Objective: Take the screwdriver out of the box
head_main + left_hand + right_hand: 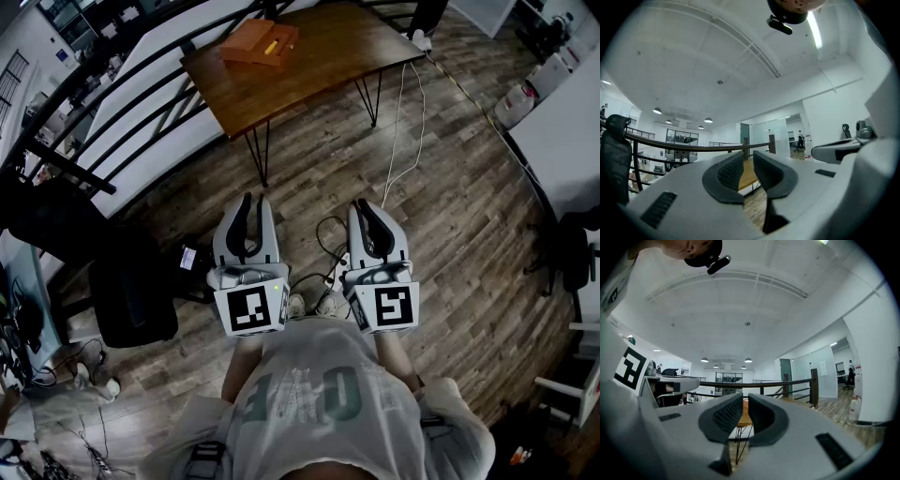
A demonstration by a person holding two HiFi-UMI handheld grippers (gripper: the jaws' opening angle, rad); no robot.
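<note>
An open orange box (pixel 259 42) lies on the far end of a brown wooden table (pixel 319 66), well ahead of me. A yellow-handled screwdriver (pixel 271 46) rests inside the box. My left gripper (pixel 250 199) and right gripper (pixel 362 206) are held level side by side close to the person's body, far short of the table. Both are shut with nothing between the pads. In the left gripper view the left gripper (pixel 747 157) points toward the table's edge (pixel 749 172). The right gripper (pixel 745 400) in its own view faces the same table (pixel 745 419).
A black railing (pixel 122 112) runs along the left behind the table. A black chair (pixel 131 291) stands at my left. Cables and a power strip (pixel 333 272) lie on the wooden floor by the person's feet. A white desk (pixel 562 141) is at the right.
</note>
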